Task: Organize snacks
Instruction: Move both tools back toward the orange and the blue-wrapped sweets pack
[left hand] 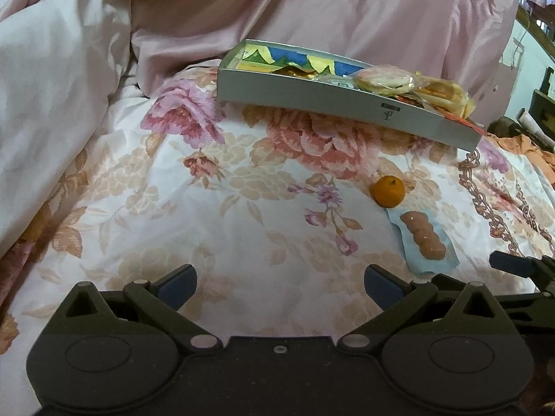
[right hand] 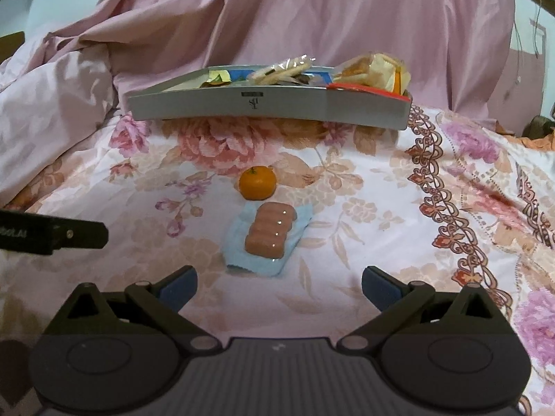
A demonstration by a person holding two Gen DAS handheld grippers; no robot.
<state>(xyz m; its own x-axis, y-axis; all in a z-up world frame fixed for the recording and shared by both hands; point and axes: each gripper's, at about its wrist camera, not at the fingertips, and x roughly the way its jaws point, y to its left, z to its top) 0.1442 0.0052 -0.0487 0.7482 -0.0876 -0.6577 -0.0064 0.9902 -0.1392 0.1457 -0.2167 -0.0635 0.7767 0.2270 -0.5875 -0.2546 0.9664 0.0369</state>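
A grey box lid (left hand: 312, 98) (right hand: 194, 105) lies on the floral bedspread and holds wrapped crackers (left hand: 383, 79) (right hand: 281, 69) and other snack packets. In front of it lie a small orange (left hand: 387, 190) (right hand: 257, 182) and a pack of pink sausages in a blue wrapper (left hand: 424, 239) (right hand: 270, 234). My left gripper (left hand: 280, 286) is open and empty, left of the sausages. My right gripper (right hand: 279, 286) is open and empty, just short of the sausage pack. The right gripper's finger also shows at the right edge of the left wrist view (left hand: 513, 265).
A pale pink quilt (left hand: 62, 111) is piled at the left and pink fabric (right hand: 347, 17) rises behind the box. The floral bedspread (right hand: 381, 208) stretches to the right. Orange cloth (left hand: 527, 145) lies at the far right. The left gripper's body (right hand: 52, 234) shows at the left edge.
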